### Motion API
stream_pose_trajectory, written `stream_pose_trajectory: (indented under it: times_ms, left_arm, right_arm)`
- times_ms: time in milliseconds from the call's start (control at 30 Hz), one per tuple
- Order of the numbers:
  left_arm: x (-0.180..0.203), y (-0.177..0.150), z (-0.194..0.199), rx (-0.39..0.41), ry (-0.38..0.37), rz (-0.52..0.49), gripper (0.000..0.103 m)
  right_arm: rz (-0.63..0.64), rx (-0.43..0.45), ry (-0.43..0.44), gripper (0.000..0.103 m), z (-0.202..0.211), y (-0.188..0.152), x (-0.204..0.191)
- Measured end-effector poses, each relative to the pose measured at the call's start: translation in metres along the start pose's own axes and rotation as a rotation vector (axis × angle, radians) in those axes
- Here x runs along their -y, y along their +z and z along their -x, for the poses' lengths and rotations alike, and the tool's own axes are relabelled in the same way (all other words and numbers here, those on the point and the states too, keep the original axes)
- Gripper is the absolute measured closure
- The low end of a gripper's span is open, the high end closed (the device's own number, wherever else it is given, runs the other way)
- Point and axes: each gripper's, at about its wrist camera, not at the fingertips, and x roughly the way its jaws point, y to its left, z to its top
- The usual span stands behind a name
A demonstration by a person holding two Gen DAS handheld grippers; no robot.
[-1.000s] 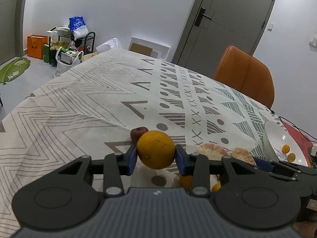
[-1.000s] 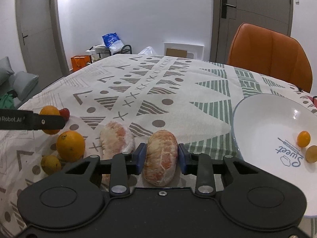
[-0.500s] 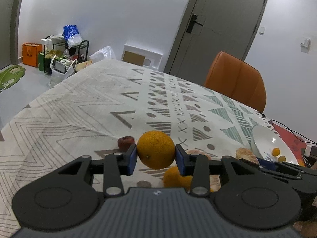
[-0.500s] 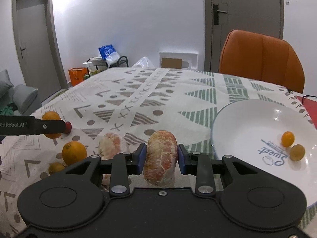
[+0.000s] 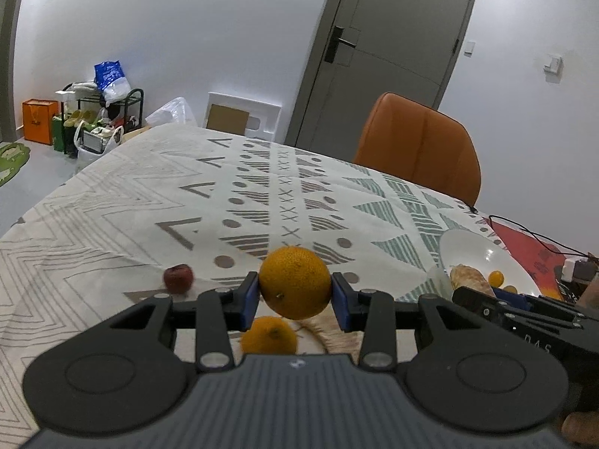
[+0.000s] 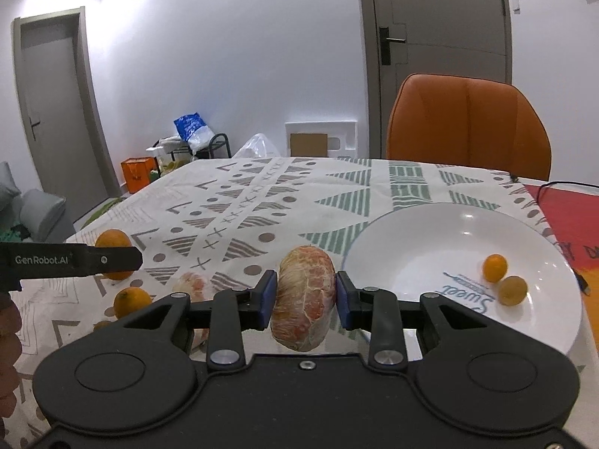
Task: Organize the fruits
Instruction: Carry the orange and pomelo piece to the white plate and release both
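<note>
Both fruits are up off the desk (image 6: pixel 318 183), right hand-held gripper (image 6: pixel 304 295) clamped on the peeled grapefruit chunk (image 6: pixel 304 295), left hand-held gripper (image 5: pixel 294 297) on an orange (image 5: pixel 294 280), so I'd keep both squeezes gentle and lower them inside the white plate (image 6: pixel 430 224), clear of the two little fruits (image 6: pixel 503 278).

Fruits held above the worktop
Orange (image 5: pixel 295 287) clamped between blue jaws; peeled pomelo segment (image 6: pixel 304 296) clamped upright beside white plate (image 6: pixel 430 224).

"GenRobot.AI" runs in pale letters along the black finger of the left gripper (image 6: pixel 112 260) at mid-left; blue script "Sweet" sits inside the white plate (image 6: pixel 411 232), lower right.
</note>
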Motion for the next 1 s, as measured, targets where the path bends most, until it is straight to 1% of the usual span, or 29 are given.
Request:
stream_pose_trajectory:
  times_ms: [167,533,733,1000]
  left_arm:
    - [0.016,0.0,-0.002,0.001,-0.009,-0.025,0.064]
    - [0.055,-0.001,-0.008,-0.004,-0.04,-0.09,0.064]
    - [0.073,-0.001,-0.015,-0.016,-0.055,-0.121,0.064]
    - [0.103,0.005,-0.035,-0.042,-0.077,-0.163,0.064]
  right_arm:
    - [-0.02,0.019,-0.008,0.072,0.008,-0.001,0.013]
    - [-0.089,0.045,-0.058,0.072,0.024,-0.01,0.048]
    - [-0.126,0.057,-0.104,0.071,0.027,-0.014,0.067]
    - [-0.179,0.081,-0.169,0.071,0.027,-0.019,0.089]
